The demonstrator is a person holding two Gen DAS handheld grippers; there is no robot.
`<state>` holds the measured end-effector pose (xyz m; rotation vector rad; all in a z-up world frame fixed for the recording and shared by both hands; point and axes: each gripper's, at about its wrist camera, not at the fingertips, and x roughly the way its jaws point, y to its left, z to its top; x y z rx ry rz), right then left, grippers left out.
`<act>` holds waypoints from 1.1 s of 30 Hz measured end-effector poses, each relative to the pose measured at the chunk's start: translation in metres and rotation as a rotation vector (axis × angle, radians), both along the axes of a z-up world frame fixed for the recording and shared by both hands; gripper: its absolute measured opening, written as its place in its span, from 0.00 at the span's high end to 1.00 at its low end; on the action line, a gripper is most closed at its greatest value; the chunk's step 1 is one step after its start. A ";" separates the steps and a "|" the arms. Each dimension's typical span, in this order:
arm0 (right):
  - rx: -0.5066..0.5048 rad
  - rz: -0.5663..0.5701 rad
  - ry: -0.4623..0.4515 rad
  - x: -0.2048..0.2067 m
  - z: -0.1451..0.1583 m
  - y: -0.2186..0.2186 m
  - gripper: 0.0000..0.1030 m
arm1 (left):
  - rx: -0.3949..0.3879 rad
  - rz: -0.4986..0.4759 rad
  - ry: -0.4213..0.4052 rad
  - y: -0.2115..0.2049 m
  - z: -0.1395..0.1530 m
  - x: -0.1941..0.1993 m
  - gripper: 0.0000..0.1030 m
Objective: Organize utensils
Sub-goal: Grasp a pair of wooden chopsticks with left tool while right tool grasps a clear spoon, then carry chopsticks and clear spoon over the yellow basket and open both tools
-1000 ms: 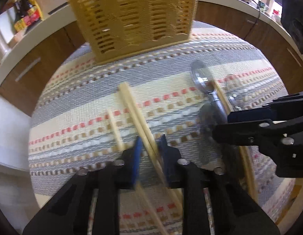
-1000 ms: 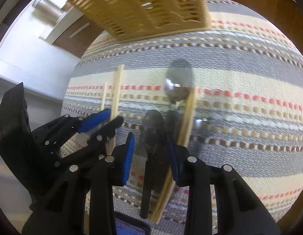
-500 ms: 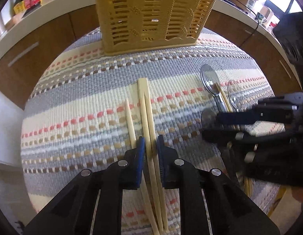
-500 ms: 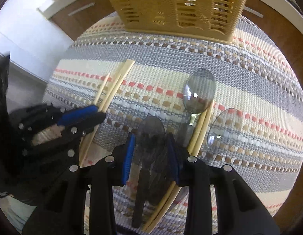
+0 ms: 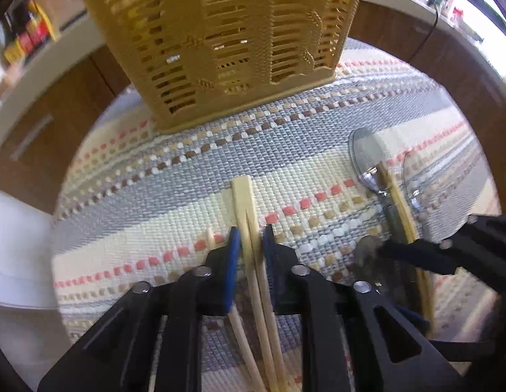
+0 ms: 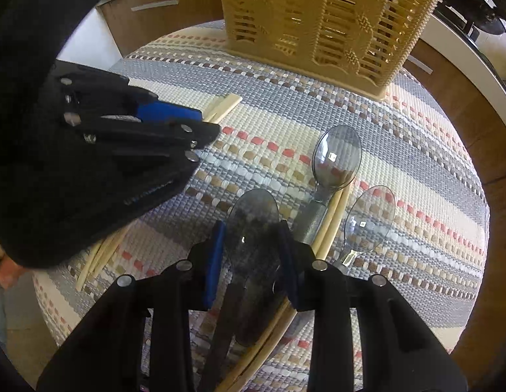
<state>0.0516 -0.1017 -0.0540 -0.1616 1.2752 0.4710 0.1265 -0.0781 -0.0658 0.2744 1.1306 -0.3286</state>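
Chopsticks (image 5: 248,225), a joined wooden pair, sit pinched in my left gripper (image 5: 249,245), its blue pads closed narrowly on both sides. My right gripper (image 6: 251,245) clasps the bowl of a smoky plastic spoon (image 6: 253,228). Two more spoons (image 6: 336,160) lie at two o'clock of it on the striped woven mat (image 6: 416,163). At twelve o'clock stands a yellow slatted basket (image 5: 227,42).
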 end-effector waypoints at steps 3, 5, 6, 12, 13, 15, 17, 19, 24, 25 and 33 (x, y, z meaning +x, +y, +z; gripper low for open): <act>0.025 0.001 -0.037 -0.002 0.008 -0.012 0.72 | 0.019 0.020 -0.085 -0.008 0.006 -0.009 0.90; 0.063 -0.001 -0.059 -0.006 0.017 -0.024 0.72 | -0.028 0.021 -0.111 -0.006 0.016 -0.015 0.90; 0.090 -0.005 -0.076 -0.007 0.023 -0.028 0.72 | -0.073 0.032 -0.126 -0.002 0.025 -0.017 0.90; 0.290 0.022 -0.269 -0.016 0.075 -0.053 0.72 | -0.271 0.052 -0.299 0.026 0.086 -0.029 0.90; 0.316 0.018 -0.296 -0.015 0.083 -0.057 0.72 | -0.300 0.056 -0.320 0.029 0.097 -0.033 0.90; 0.347 0.002 -0.346 -0.010 0.099 -0.069 0.72 | -0.349 0.071 -0.365 0.037 0.117 -0.034 0.90; 0.381 -0.020 -0.397 -0.001 0.117 -0.078 0.72 | -0.388 0.077 -0.441 0.042 0.139 -0.035 0.90; 0.403 -0.040 -0.440 0.007 0.131 -0.090 0.72 | -0.416 0.084 -0.501 0.043 0.159 -0.036 0.90; 0.397 -0.126 -0.587 0.023 0.169 -0.116 0.72 | -0.470 0.135 -0.679 0.052 0.205 -0.030 0.90; 0.390 -0.148 -0.618 0.031 0.176 -0.121 0.72 | -0.472 0.145 -0.721 0.054 0.213 -0.027 0.90; 0.258 -0.248 -0.757 0.103 0.198 -0.136 0.72 | -0.507 0.197 -0.903 0.053 0.240 0.017 0.90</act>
